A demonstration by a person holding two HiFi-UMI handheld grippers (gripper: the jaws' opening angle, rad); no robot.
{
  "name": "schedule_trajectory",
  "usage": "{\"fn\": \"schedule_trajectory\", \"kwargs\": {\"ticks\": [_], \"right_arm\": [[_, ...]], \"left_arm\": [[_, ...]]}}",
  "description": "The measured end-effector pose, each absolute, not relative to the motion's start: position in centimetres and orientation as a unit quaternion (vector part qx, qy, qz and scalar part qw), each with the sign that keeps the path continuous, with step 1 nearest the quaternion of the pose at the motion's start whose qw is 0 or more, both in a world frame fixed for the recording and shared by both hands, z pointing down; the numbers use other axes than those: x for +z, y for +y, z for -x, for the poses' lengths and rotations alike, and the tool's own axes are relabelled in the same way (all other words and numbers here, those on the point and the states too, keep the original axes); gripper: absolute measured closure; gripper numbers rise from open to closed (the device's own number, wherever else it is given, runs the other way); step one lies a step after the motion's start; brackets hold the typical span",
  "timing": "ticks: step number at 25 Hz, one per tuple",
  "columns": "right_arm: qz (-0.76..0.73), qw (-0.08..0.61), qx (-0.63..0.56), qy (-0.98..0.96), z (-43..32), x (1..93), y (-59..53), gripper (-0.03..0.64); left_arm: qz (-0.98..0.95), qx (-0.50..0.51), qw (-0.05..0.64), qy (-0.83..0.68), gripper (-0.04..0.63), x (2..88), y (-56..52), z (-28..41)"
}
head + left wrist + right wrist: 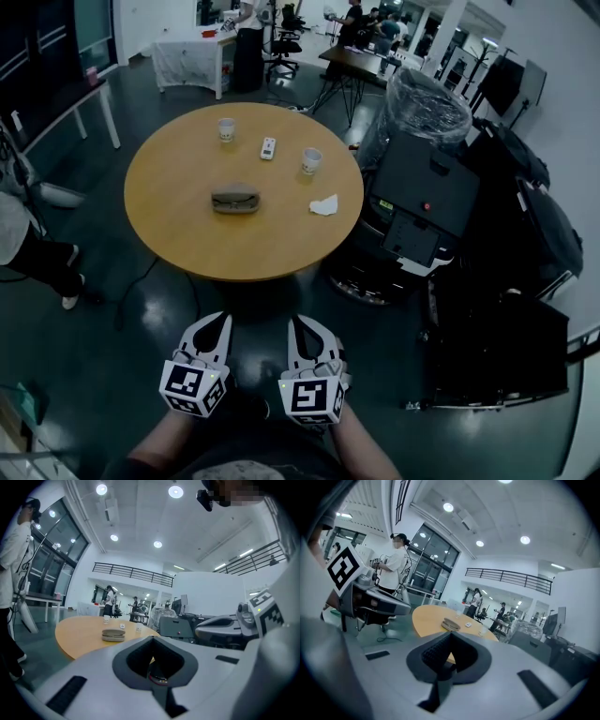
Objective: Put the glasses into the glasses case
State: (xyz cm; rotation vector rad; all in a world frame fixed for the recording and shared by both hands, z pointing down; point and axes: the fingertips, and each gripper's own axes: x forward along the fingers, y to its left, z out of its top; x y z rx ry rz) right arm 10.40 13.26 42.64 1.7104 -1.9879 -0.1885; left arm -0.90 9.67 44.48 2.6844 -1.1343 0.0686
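Note:
A closed grey-brown glasses case (235, 200) lies near the middle of the round wooden table (178, 234); it also shows far off as the case (113, 635) in the left gripper view and the case (451, 624) in the right gripper view. I see no glasses in any view. My left gripper (217, 324) and right gripper (302, 326) hang side by side over the dark floor, short of the table's near edge and well away from the case. Both have their jaws pressed together with nothing between them.
On the table stand two paper cups (226, 128) (311, 161), a small white remote-like object (268, 148) and a crumpled tissue (324, 205). A black equipment cart (422, 197) stands right of the table. A person's legs (37, 253) are at the left, and people stand at the back.

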Motion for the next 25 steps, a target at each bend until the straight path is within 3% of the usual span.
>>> {"fn": "schedule_trajectory", "kwargs": {"ticks": [25], "right_arm": [[-0.643, 0.258, -0.055, -0.719, -6.3, 42.8, 14.7, 0.63]], "left_arm": [[-0.925, 0.021, 0.106, -0.365, 0.589, 43.8, 11.2, 4.3]]}}
